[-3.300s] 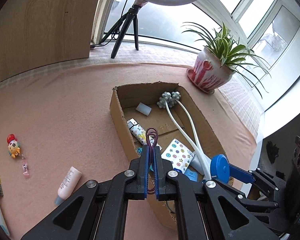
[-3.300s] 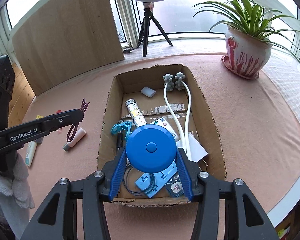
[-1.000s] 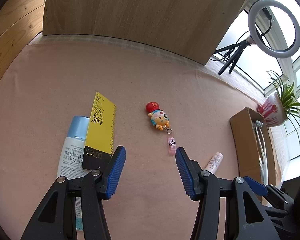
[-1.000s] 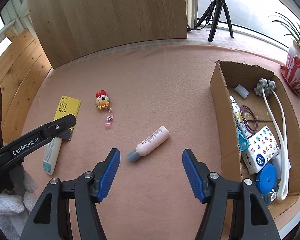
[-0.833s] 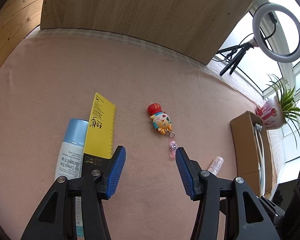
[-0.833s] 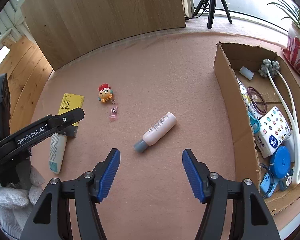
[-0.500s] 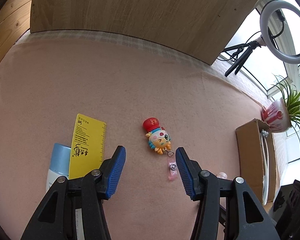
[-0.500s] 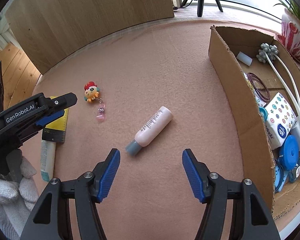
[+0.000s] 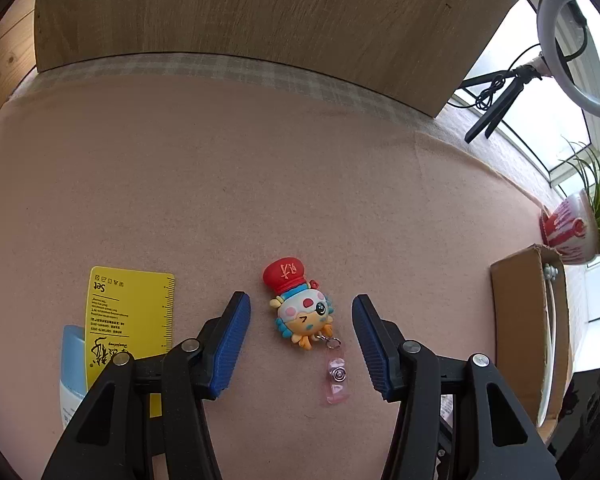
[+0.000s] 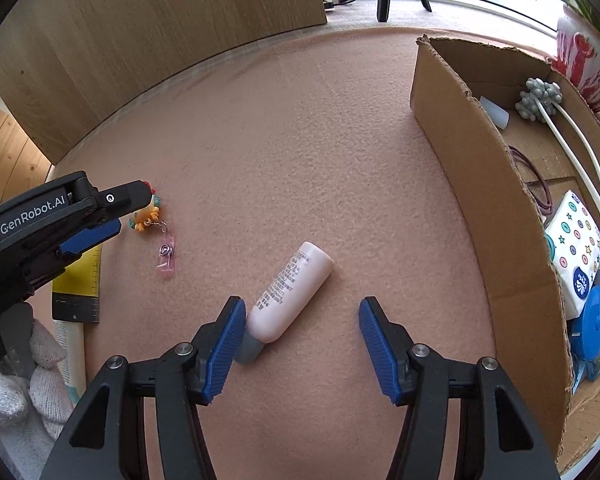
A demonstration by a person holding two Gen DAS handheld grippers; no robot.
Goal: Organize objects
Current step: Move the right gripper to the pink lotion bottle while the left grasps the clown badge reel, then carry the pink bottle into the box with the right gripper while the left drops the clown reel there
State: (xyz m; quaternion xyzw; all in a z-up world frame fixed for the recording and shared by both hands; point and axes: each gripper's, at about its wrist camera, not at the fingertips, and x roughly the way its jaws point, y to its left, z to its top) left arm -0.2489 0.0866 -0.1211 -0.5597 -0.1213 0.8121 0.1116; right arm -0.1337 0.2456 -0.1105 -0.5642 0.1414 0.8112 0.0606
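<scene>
Desk [image 10: 300,140]: covered in pink felt, backed by wood panels.
Charm [image 9: 300,308]: glossy, lumpy, lying between spread left fingers [image 9: 232,340], untouched.
Tube [image 10: 290,292]: smooth, pink, between closing right fingers [image 10: 376,344].
Box [image 10: 480,184]: corrugated, seen rightward.

Left gripper [image 9: 301,330] pointed steeply down, blue pads apart, nothing pressed between them. Right gripper [image 10: 302,334] also angled steeply down, jaws closing, pads not yet pressing anything. White-gloved hand [image 10: 18,384] holds left gripper's body.
</scene>
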